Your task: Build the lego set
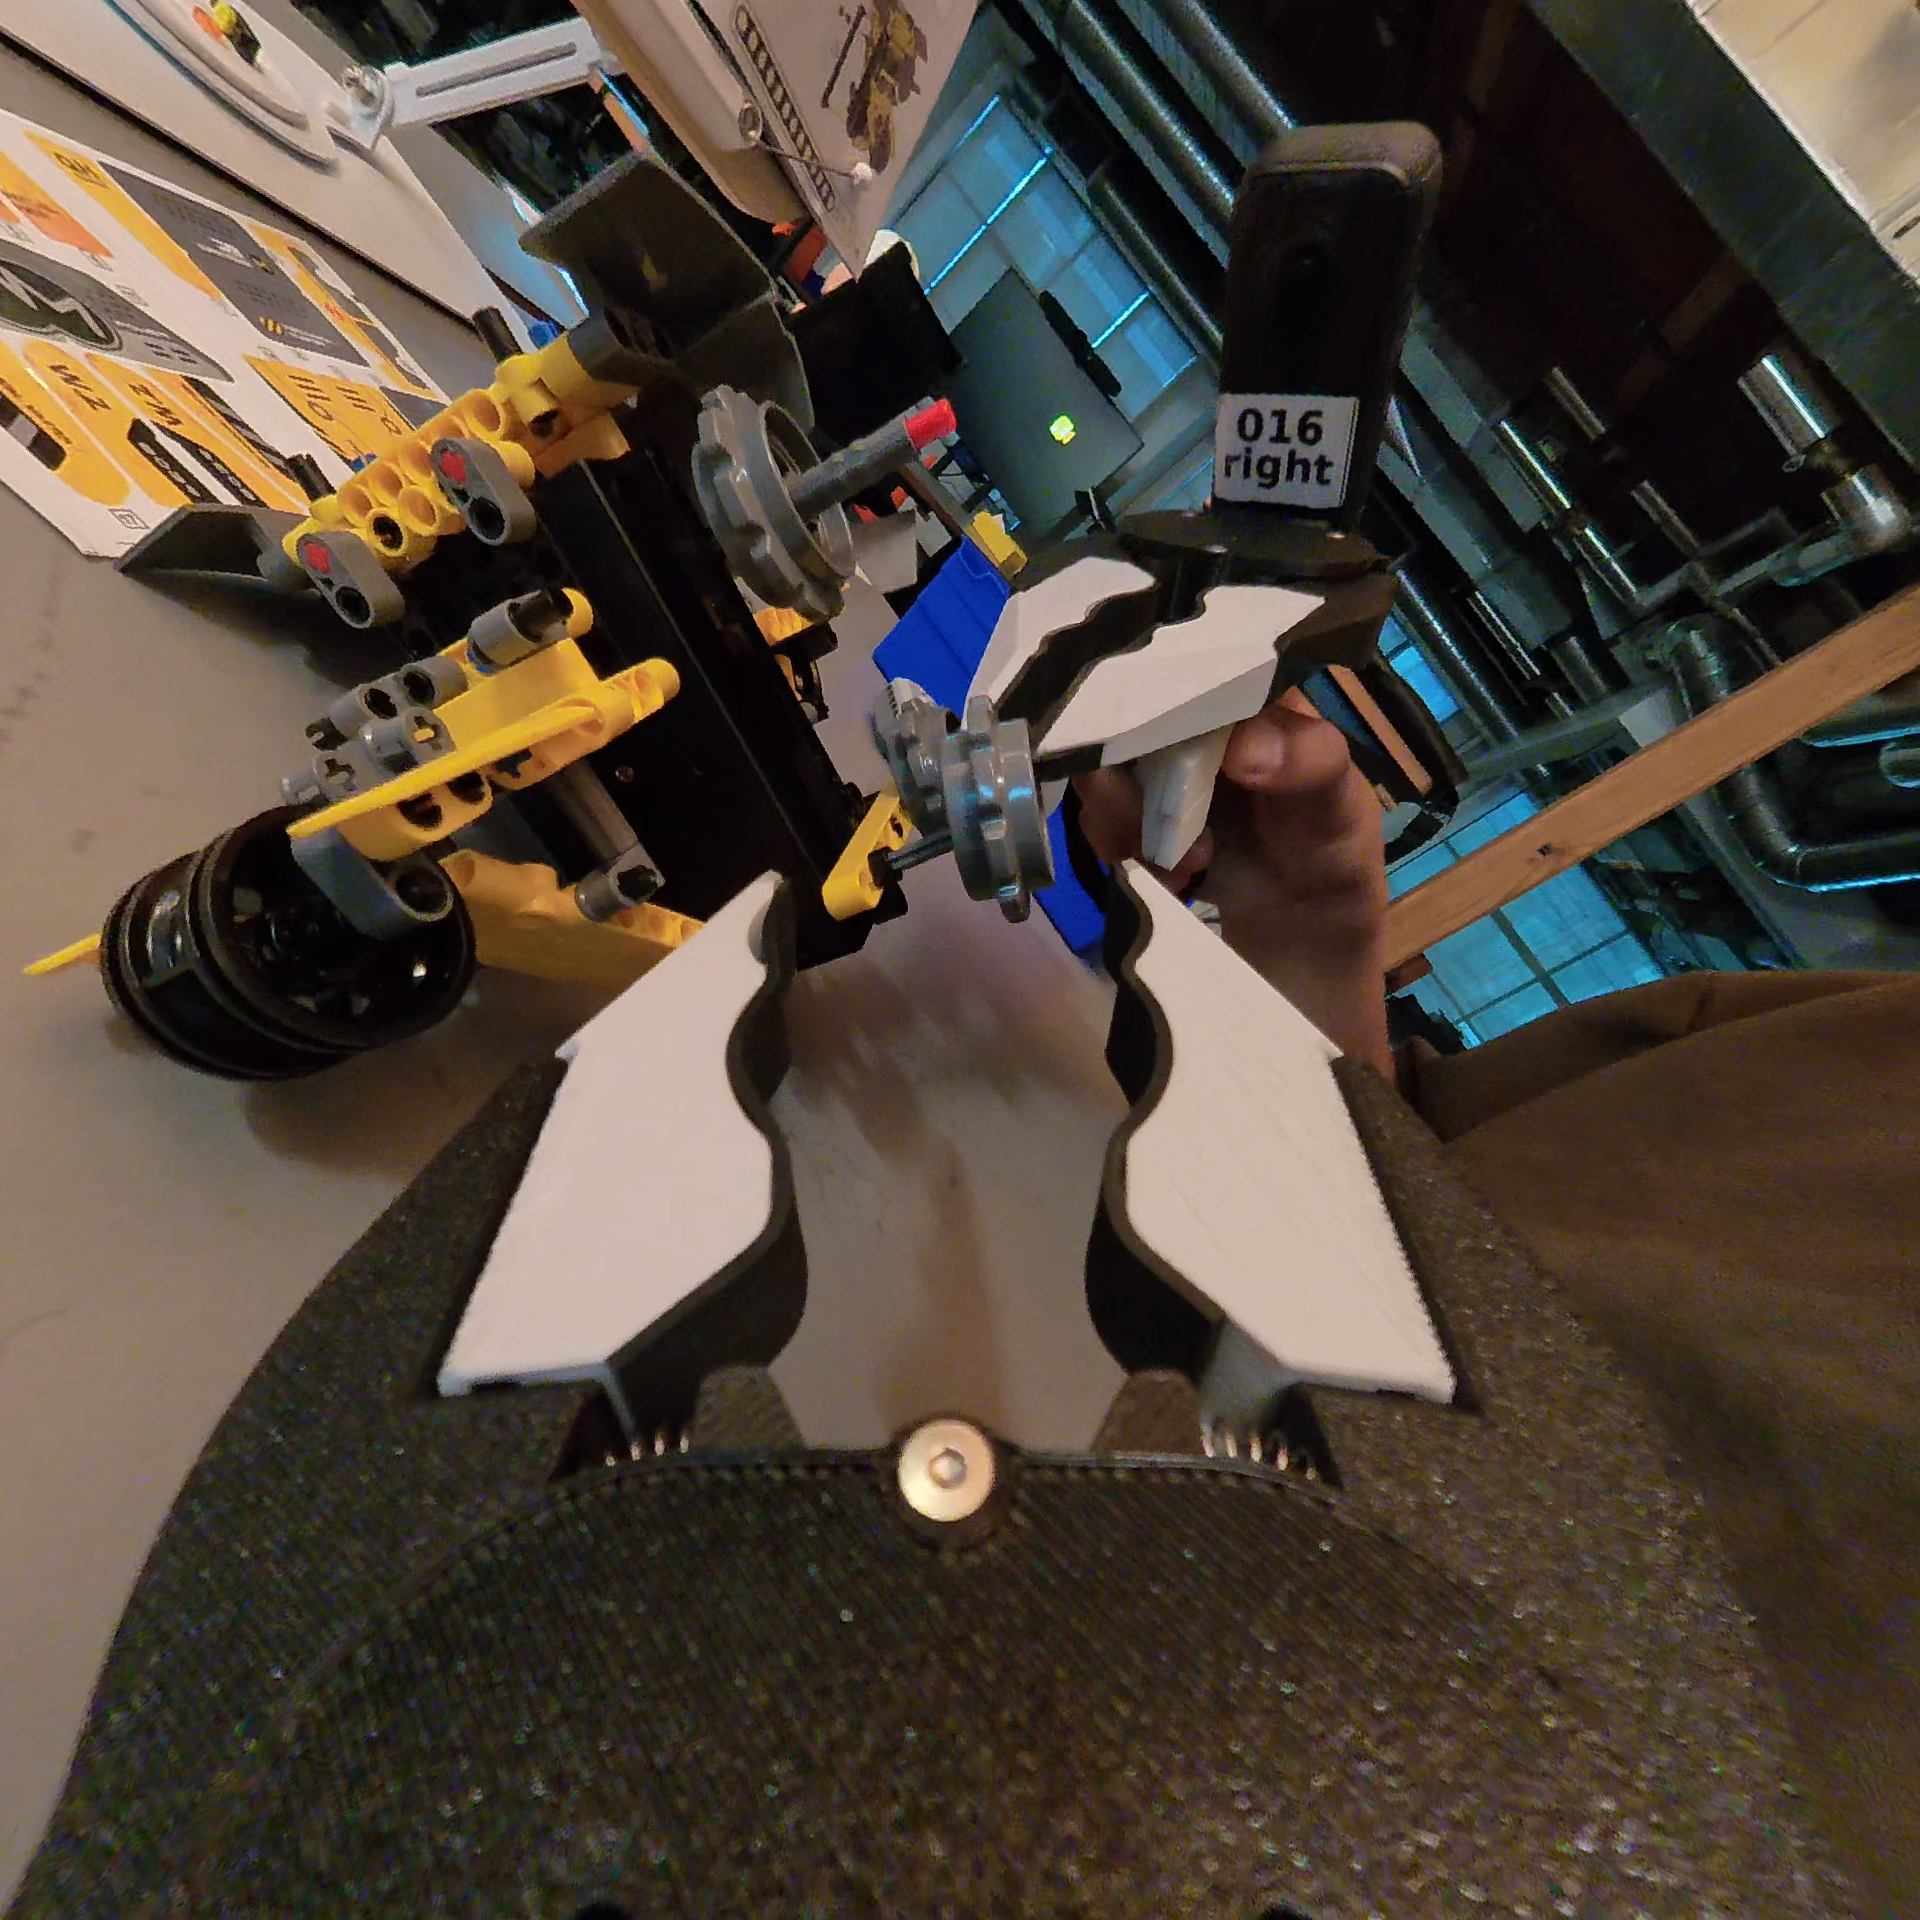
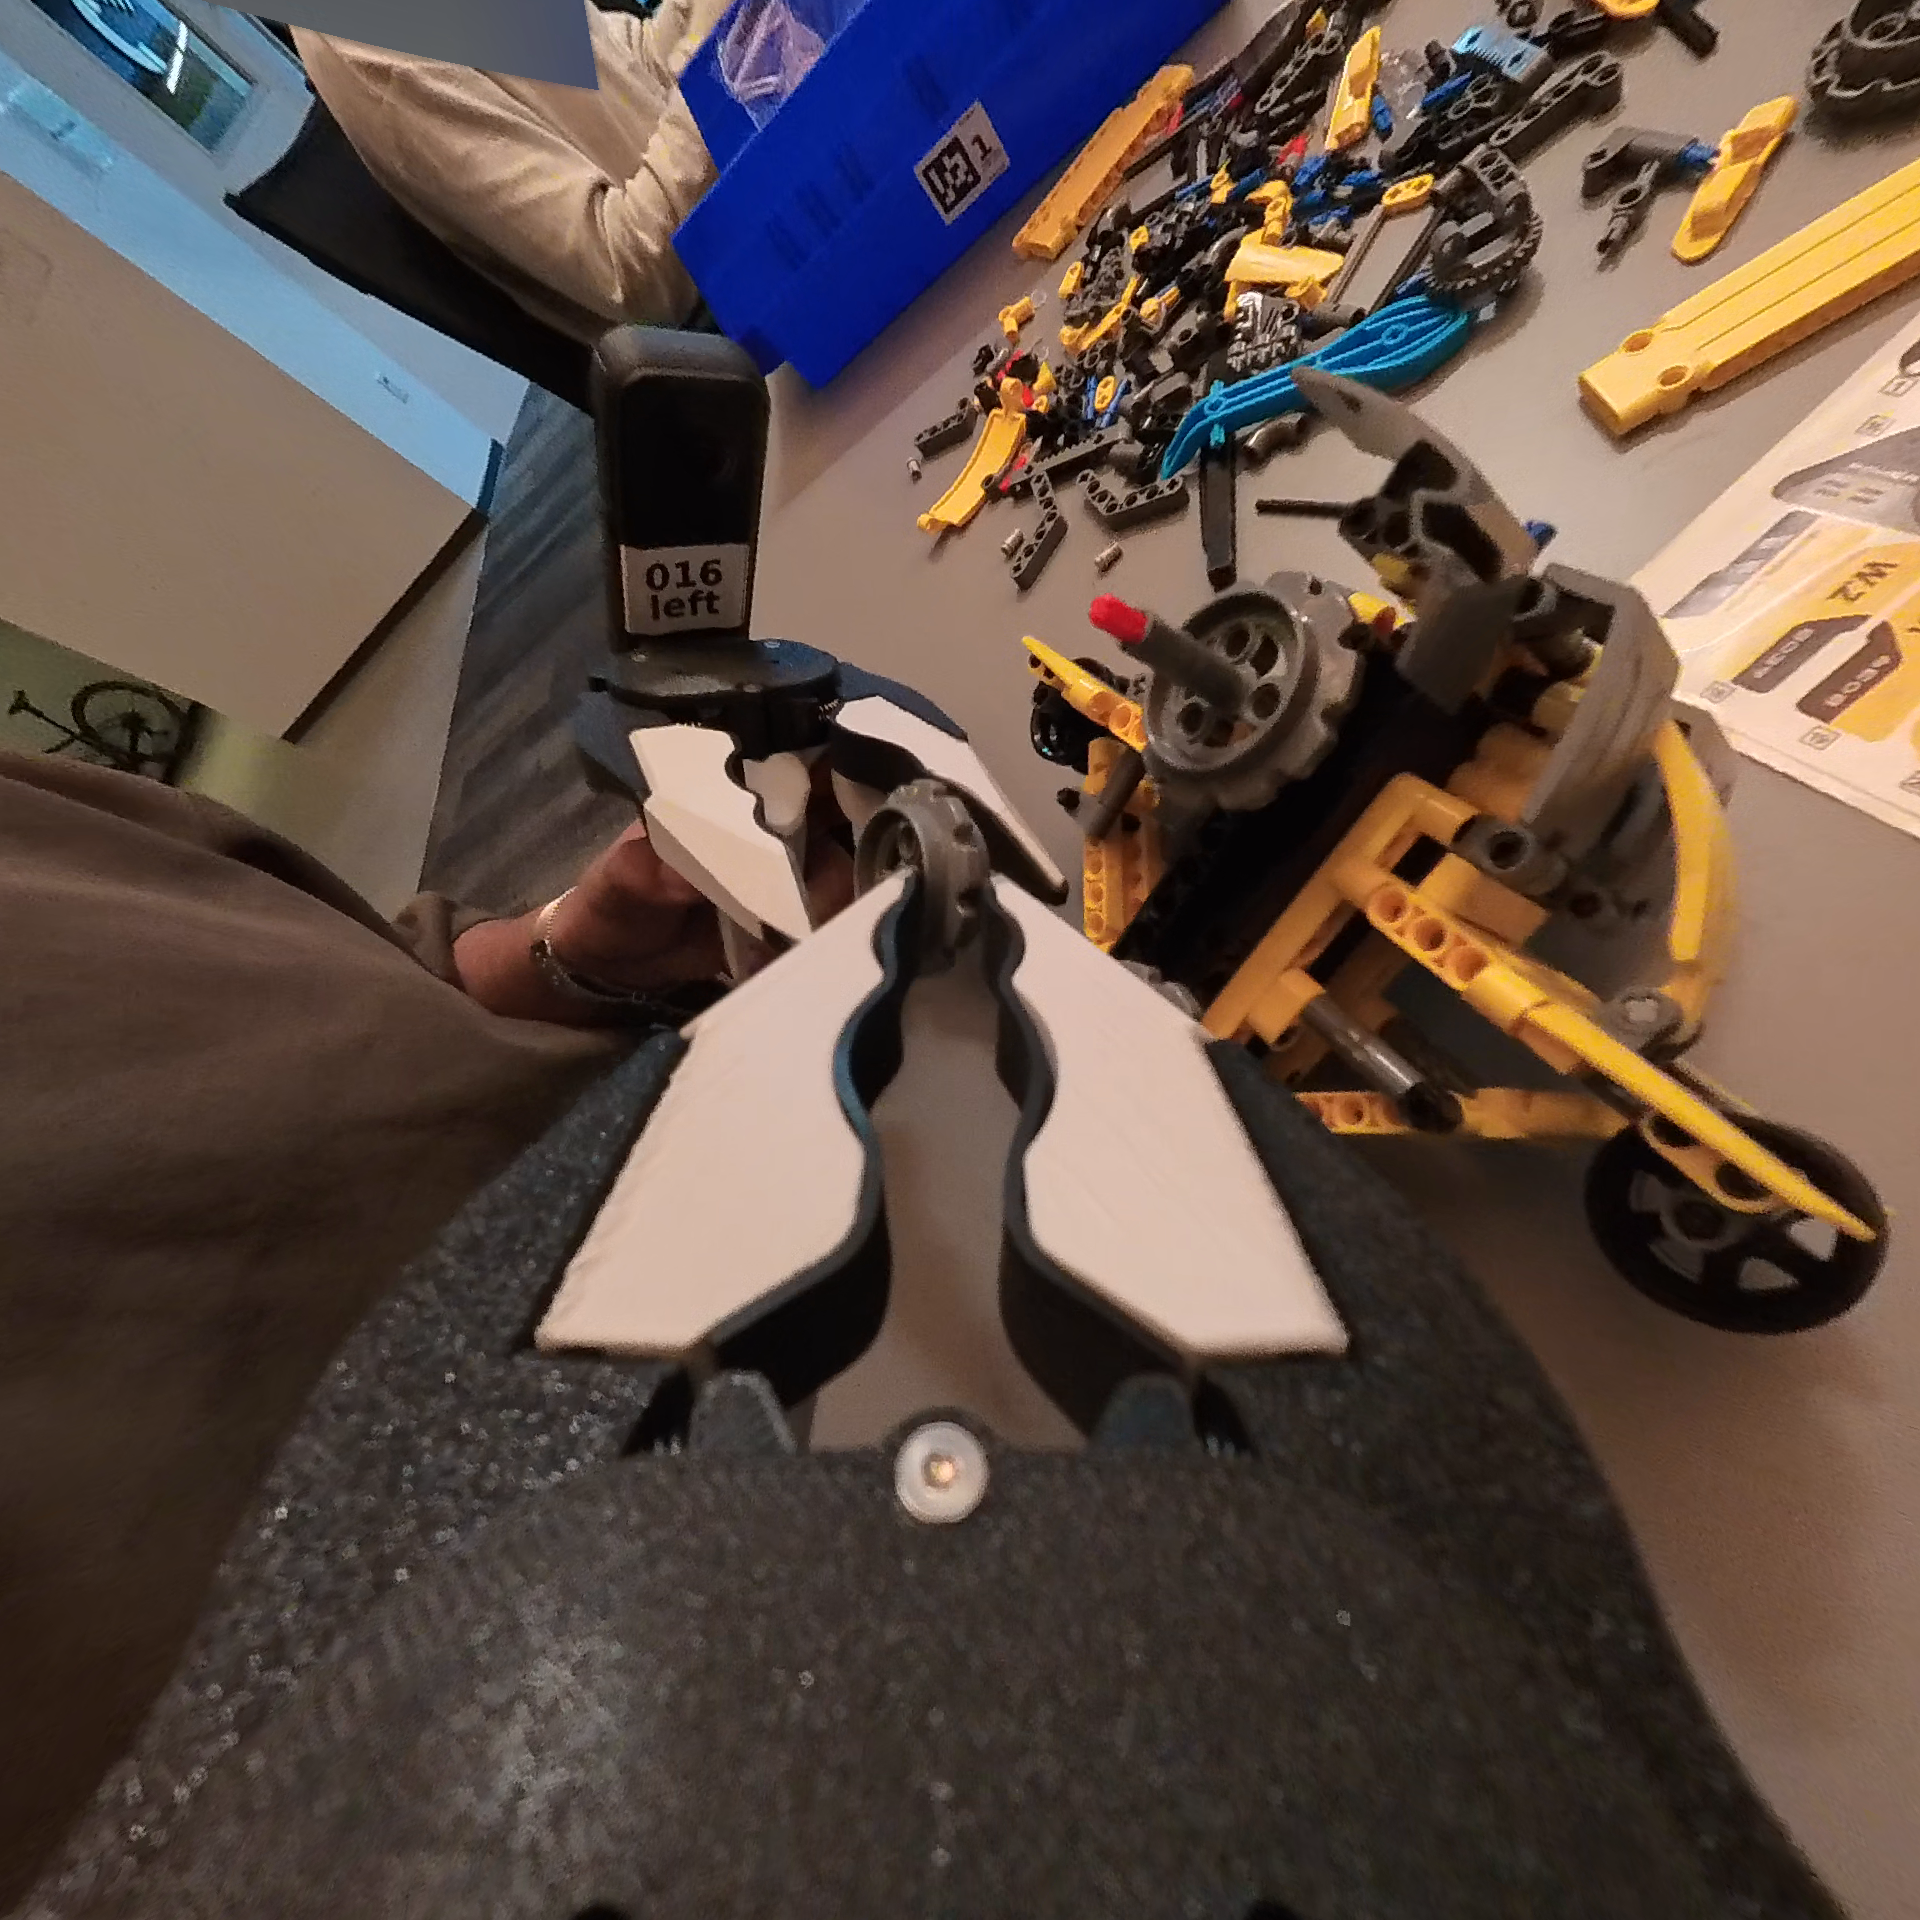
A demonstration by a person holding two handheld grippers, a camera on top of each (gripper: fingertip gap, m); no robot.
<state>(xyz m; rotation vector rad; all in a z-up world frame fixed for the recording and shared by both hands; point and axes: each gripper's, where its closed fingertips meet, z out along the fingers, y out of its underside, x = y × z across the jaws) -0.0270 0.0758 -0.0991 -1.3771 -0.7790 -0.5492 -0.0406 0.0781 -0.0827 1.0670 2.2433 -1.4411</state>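
Right wrist view shows the right gripper point(image 2: 948, 914) pinching a small grey gear wheel point(image 2: 920, 847) between its tips. It may sit on a thin axle, but blur hides that. Just beside it stands the yellow and black brick vehicle point(image 2: 1455, 904) on the grey table point(image 2: 1662, 1558). Left gripper point(image 1: 945, 914) has its tongs wide apart, holding nothing, near the same wheel.
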